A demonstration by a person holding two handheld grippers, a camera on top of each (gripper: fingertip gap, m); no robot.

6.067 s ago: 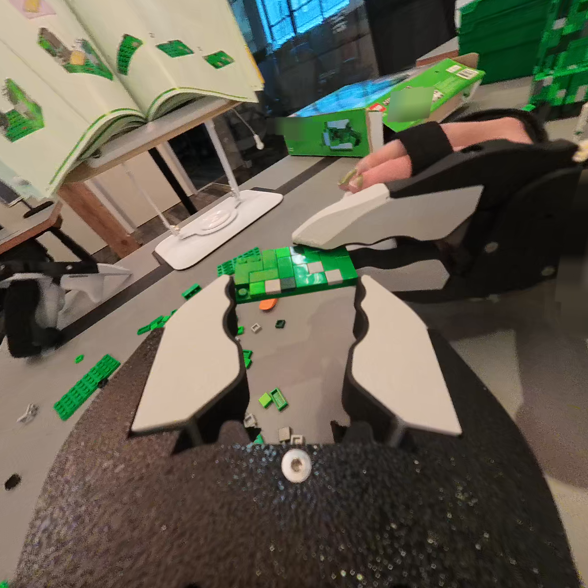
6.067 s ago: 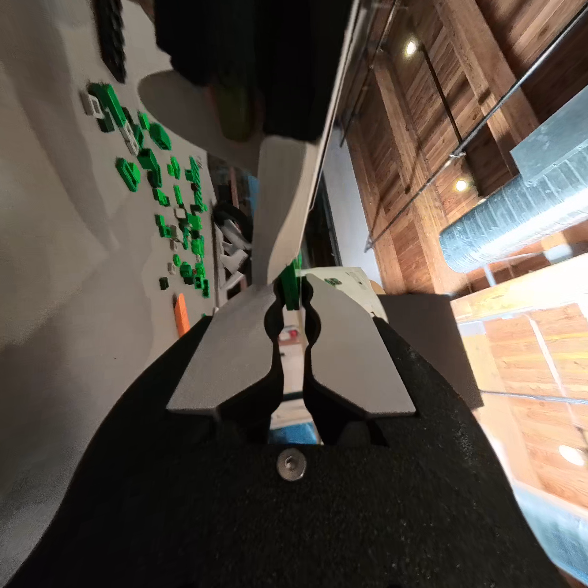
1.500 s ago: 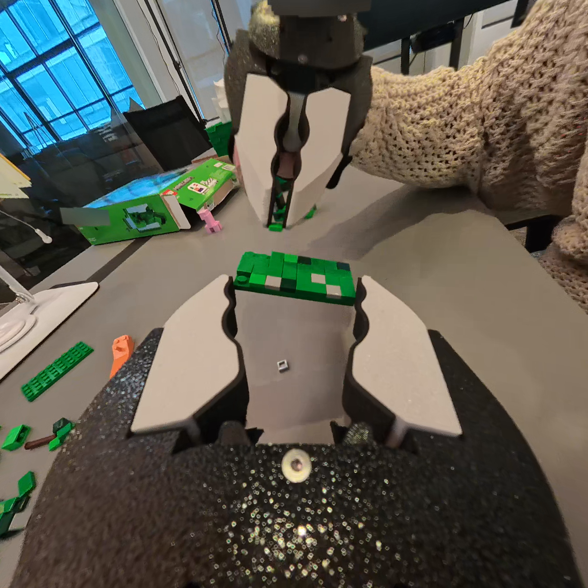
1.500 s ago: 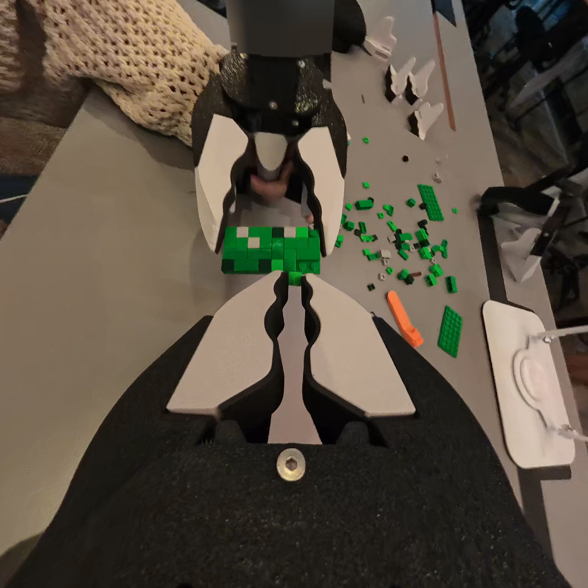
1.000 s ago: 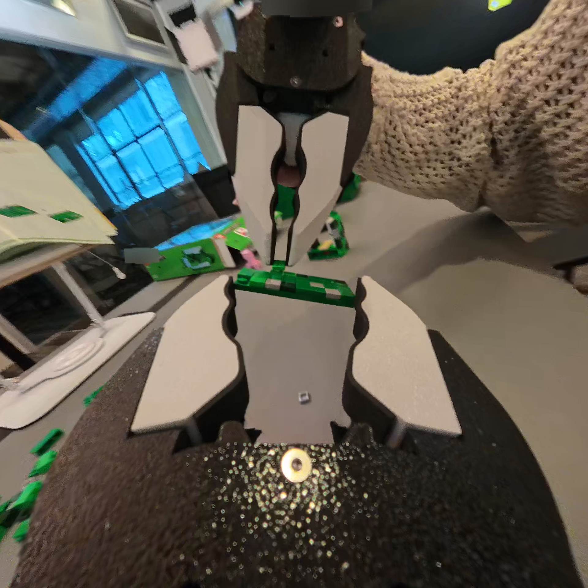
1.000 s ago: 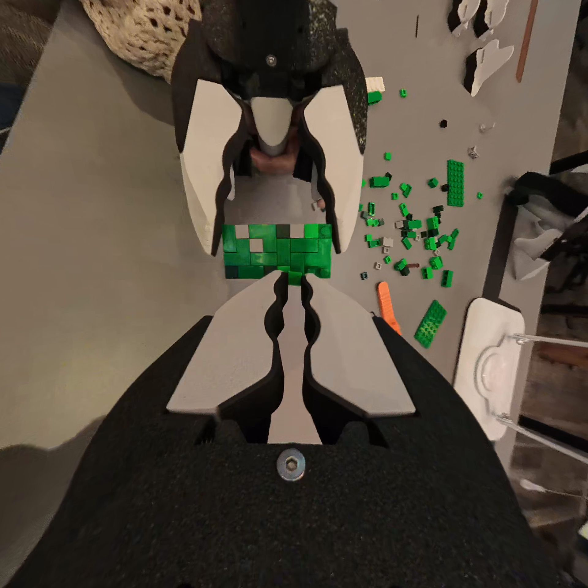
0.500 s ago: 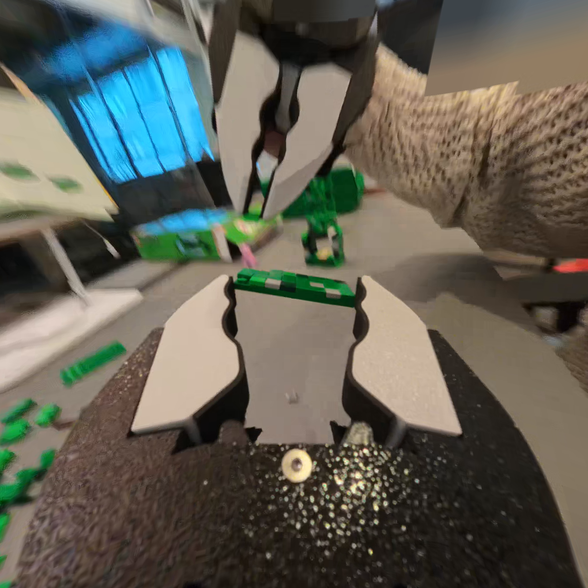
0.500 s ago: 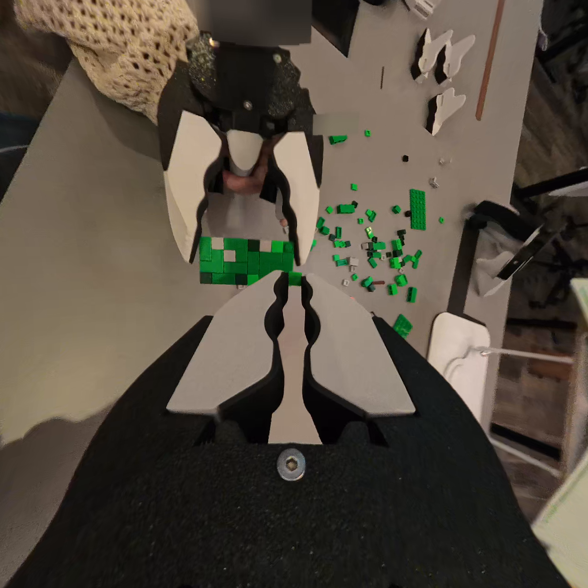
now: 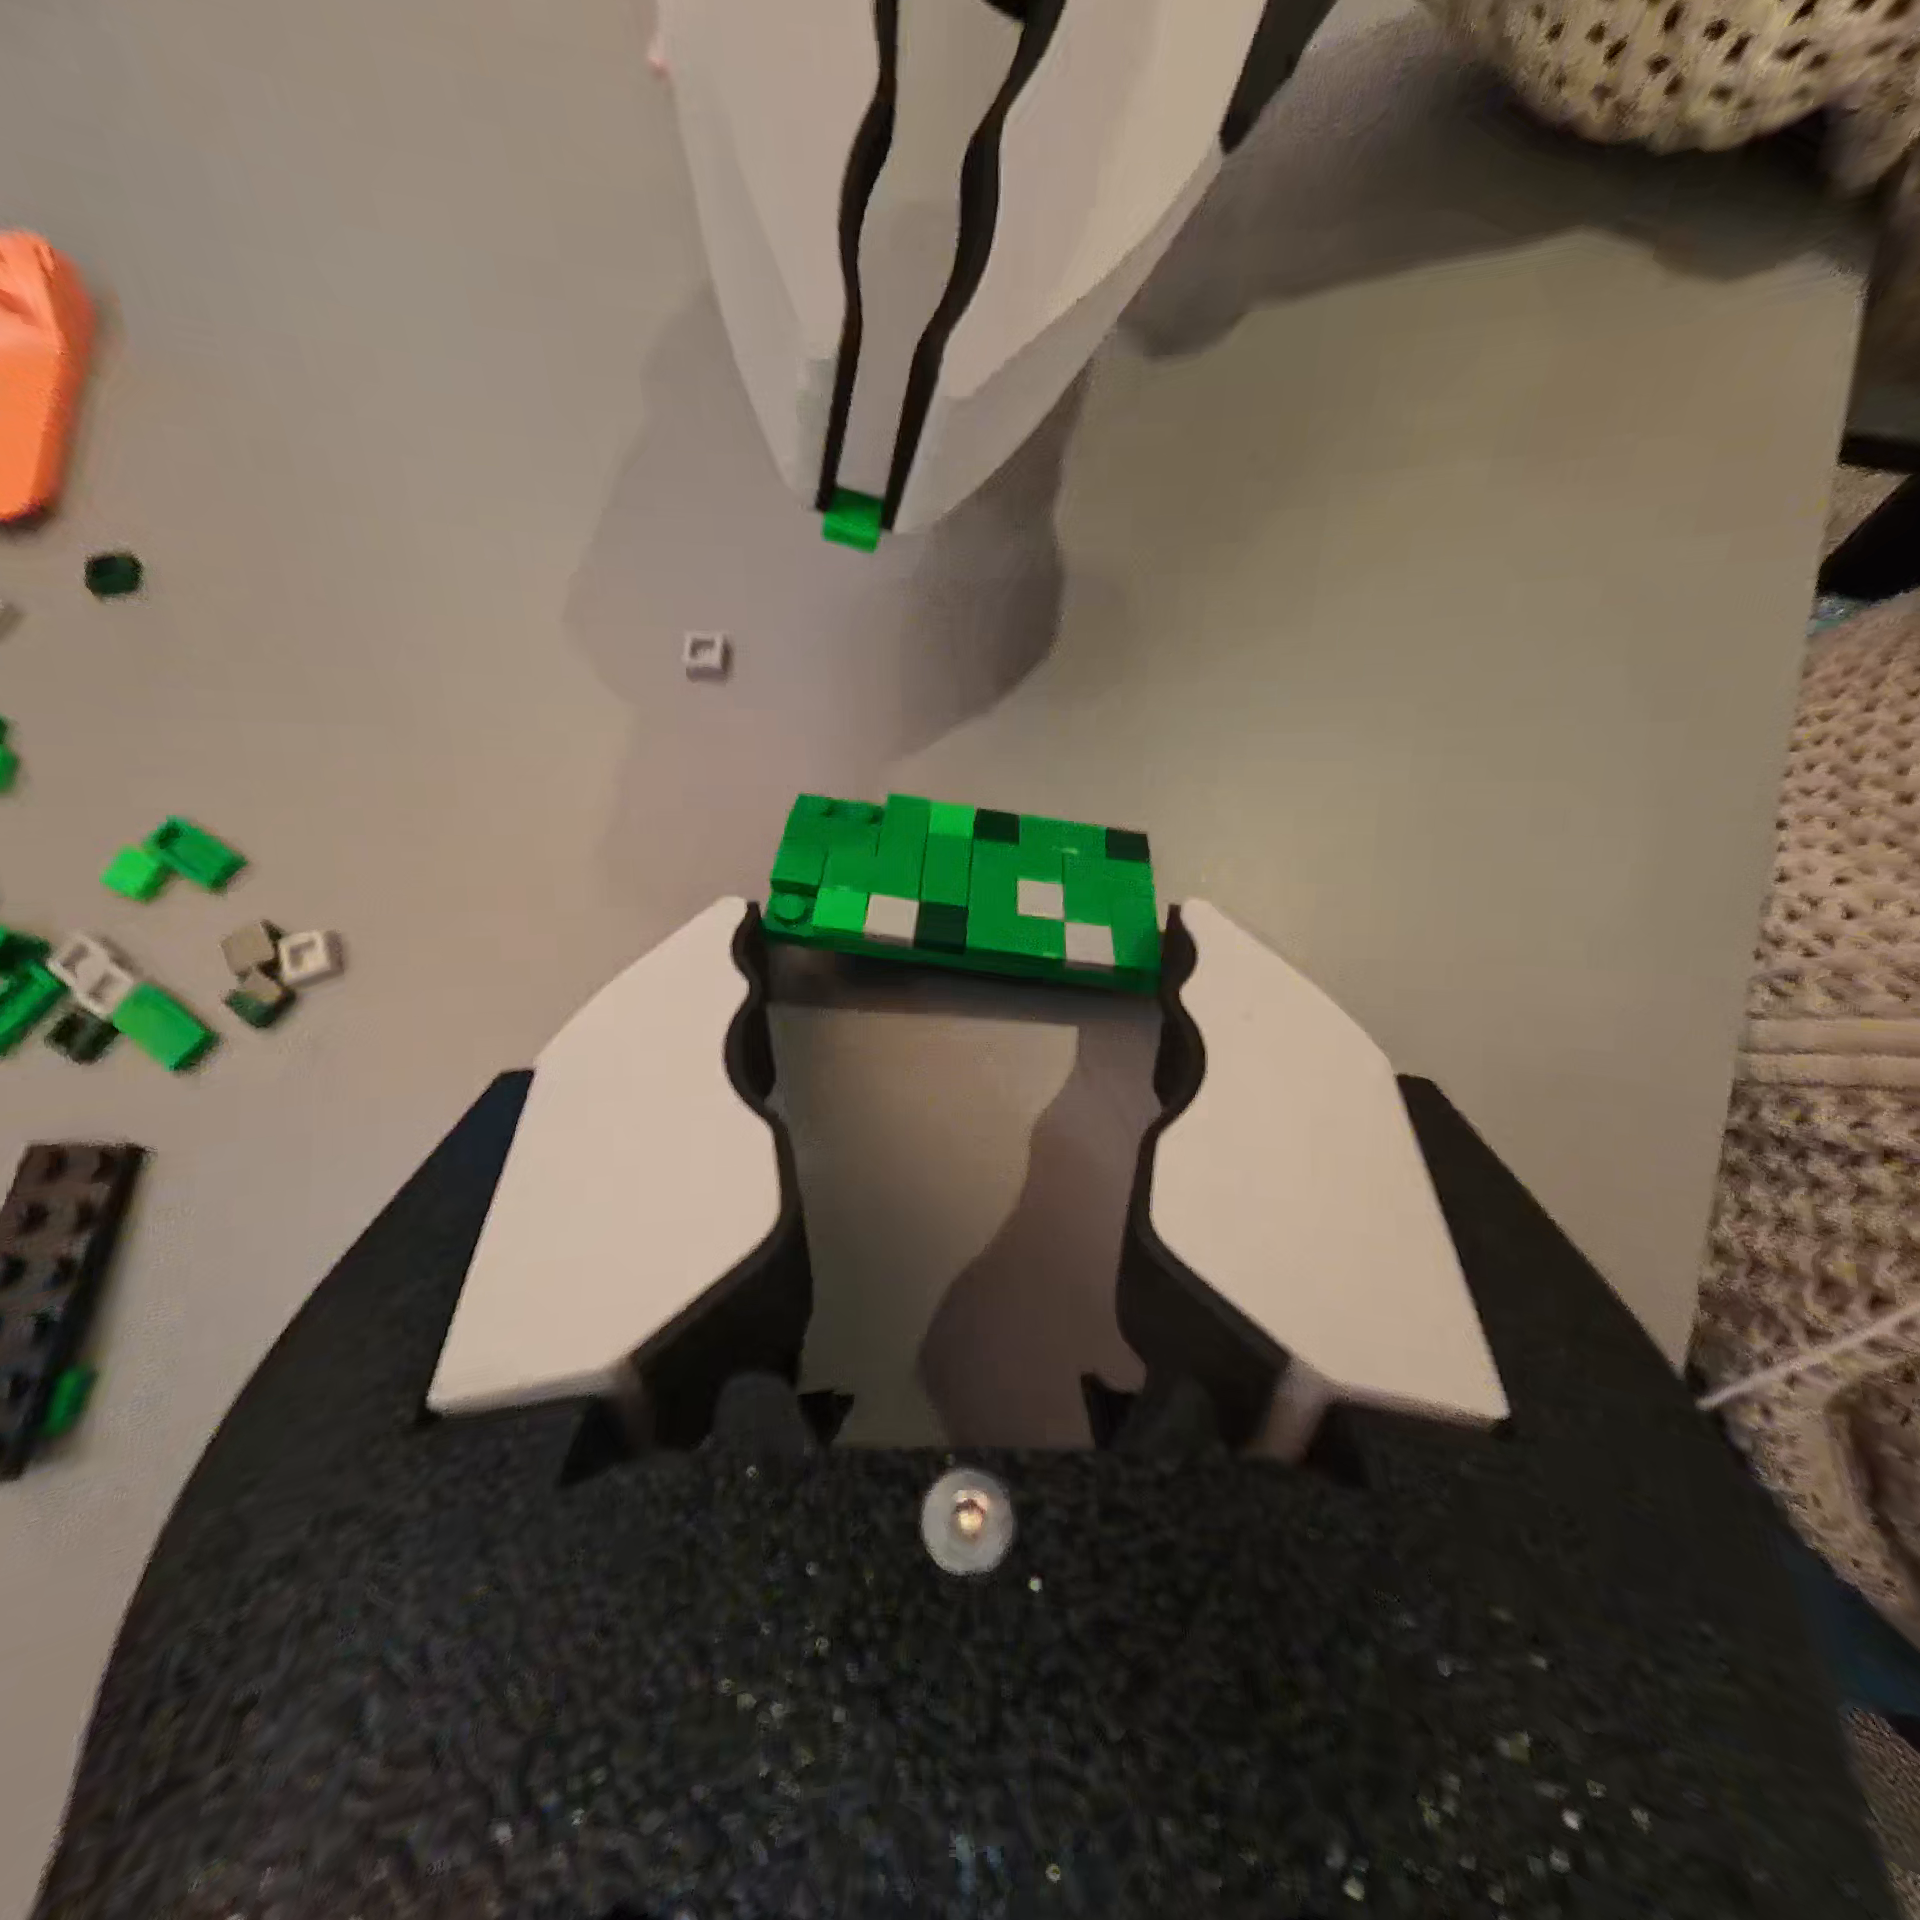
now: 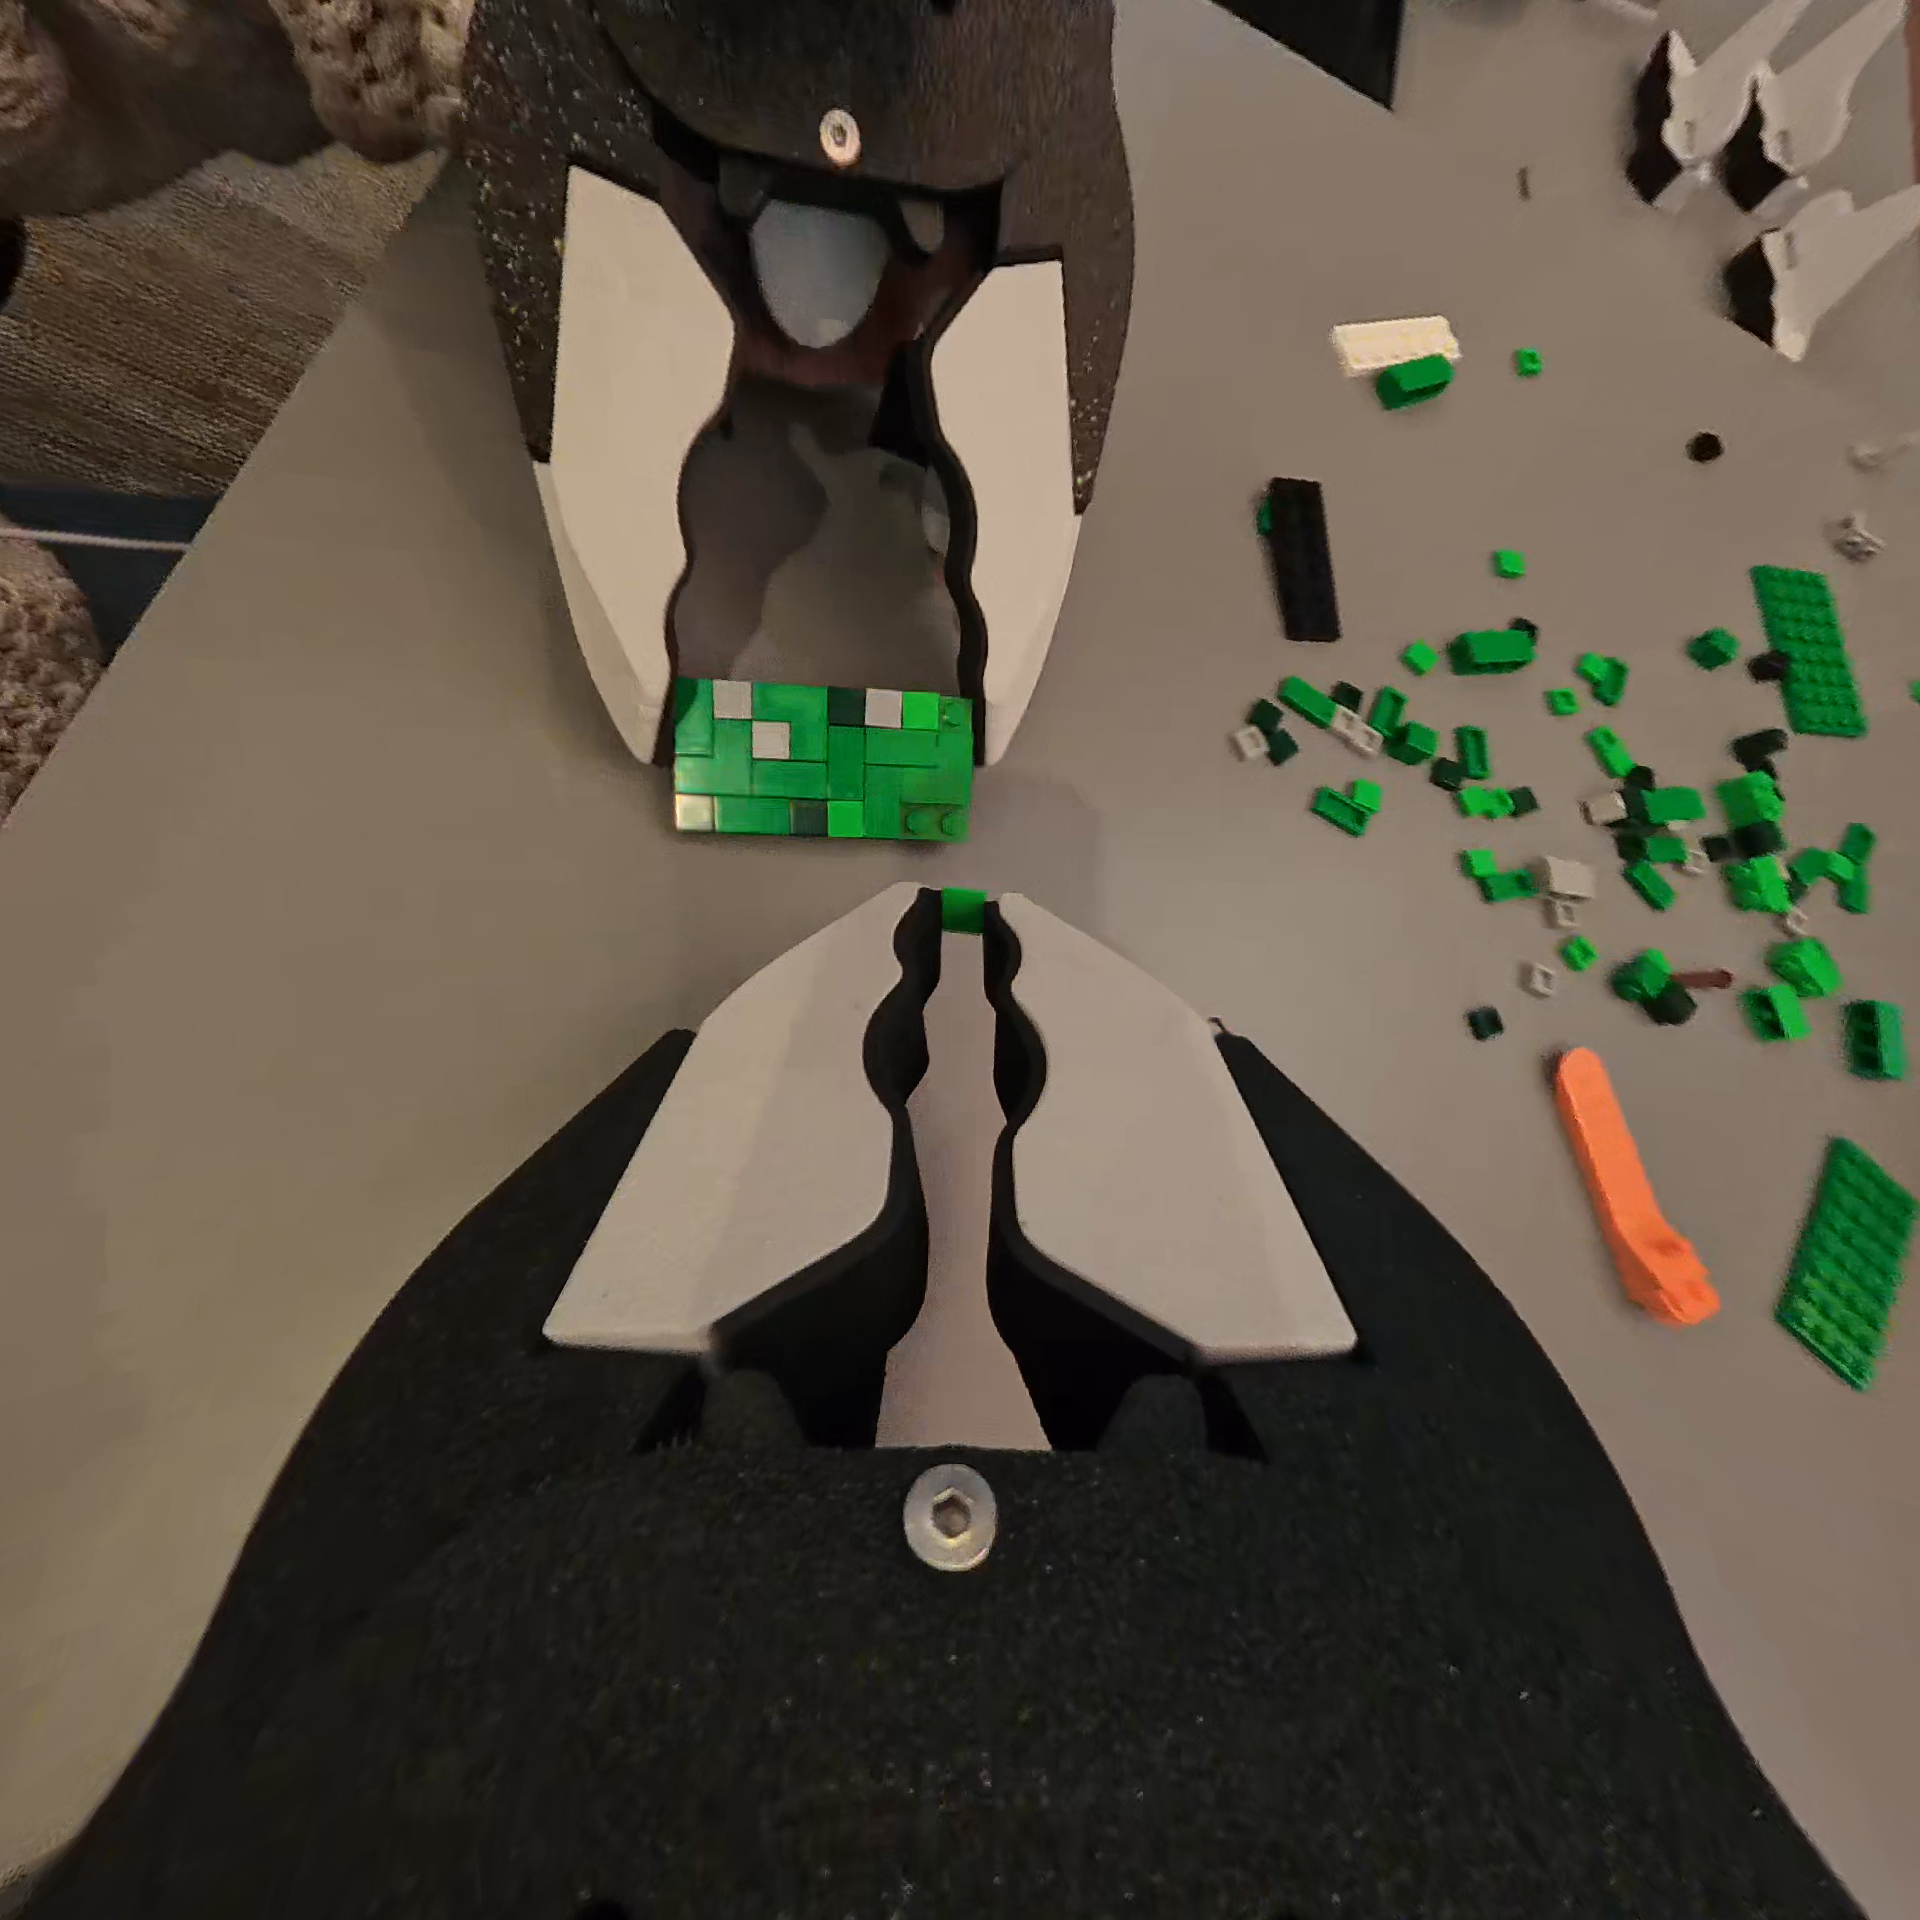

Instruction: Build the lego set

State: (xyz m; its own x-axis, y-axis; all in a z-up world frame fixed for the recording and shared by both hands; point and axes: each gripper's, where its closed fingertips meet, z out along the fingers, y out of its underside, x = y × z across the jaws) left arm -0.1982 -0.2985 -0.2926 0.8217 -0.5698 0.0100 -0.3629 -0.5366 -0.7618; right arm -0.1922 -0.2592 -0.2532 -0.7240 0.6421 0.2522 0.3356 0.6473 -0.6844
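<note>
My left gripper [image 9: 964,925] is shut on a flat green tiled lego panel [image 9: 966,899] with a few grey and dark tiles, held by its two short ends above the grey table. The panel also shows in the right wrist view [image 10: 823,764], between the left gripper's fingers [image 10: 613,582]. My right gripper [image 10: 962,906] is shut on a small bright green piece [image 10: 962,910] at its fingertips, a short way in front of the panel's near edge and apart from it. In the left wrist view the right gripper [image 9: 854,520] points down with that green piece [image 9: 852,516].
Loose green, grey and dark lego pieces [image 10: 1621,790] are scattered to the right. An orange brick separator [image 10: 1621,1184], green plates [image 10: 1844,1257] [image 10: 1808,649] and a black plate [image 10: 1301,556] lie there too. A knitted sleeve [image 9: 1860,1039] and the table edge [image 9: 1714,935] are at right. The grippers' ends are close to 6 centimetres from one another. From the left gripper's tips to the black plate [image 10: 1301,556] is close to 12 centimetres.
The left gripper has tipped down, so its view now looks at the table rather than the room. The right gripper with its green piece has drawn a little back from the panel.
</note>
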